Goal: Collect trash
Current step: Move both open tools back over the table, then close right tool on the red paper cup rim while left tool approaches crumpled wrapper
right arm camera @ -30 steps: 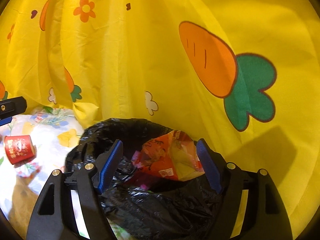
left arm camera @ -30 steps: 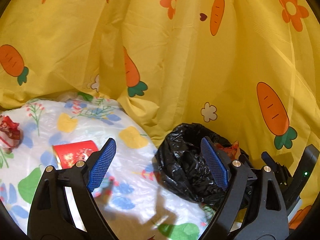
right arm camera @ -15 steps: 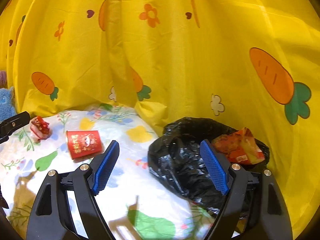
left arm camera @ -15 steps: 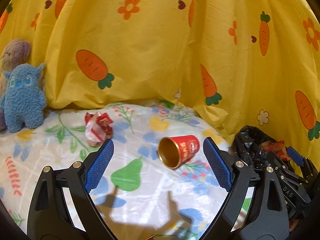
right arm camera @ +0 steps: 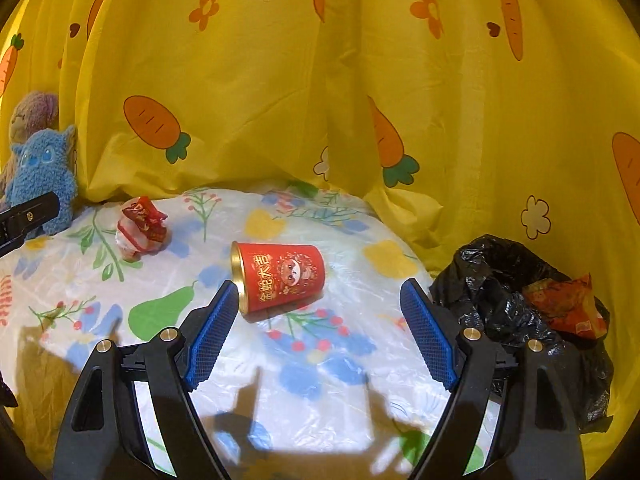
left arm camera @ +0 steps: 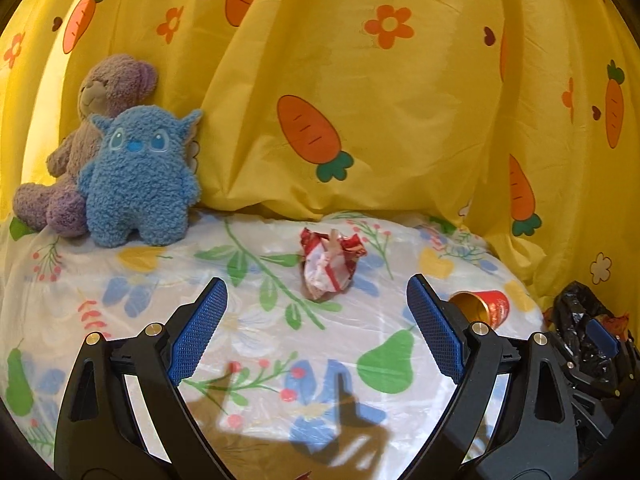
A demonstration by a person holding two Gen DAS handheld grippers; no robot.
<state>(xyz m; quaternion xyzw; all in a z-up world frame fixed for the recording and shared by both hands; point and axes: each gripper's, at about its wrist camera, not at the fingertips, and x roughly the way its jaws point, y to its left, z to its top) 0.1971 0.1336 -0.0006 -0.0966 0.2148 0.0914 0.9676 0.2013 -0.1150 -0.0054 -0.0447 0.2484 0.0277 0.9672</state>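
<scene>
A crumpled red and white wrapper lies on the floral tablecloth, just ahead of my open, empty left gripper. It also shows in the right wrist view. A red paper cup lies on its side, gold mouth to the left, just ahead of my open, empty right gripper. The cup shows at the right in the left wrist view. A black trash bag stands at the right with an orange-red wrapper in it.
A blue plush toy and a purple teddy bear sit at the back left. A yellow carrot-print curtain hangs behind the table. The other gripper's tip shows at the left edge.
Both grippers have swung left, away from the black bag. The left now faces the crumpled wrapper; the right now faces the red cup. Both stay open.
</scene>
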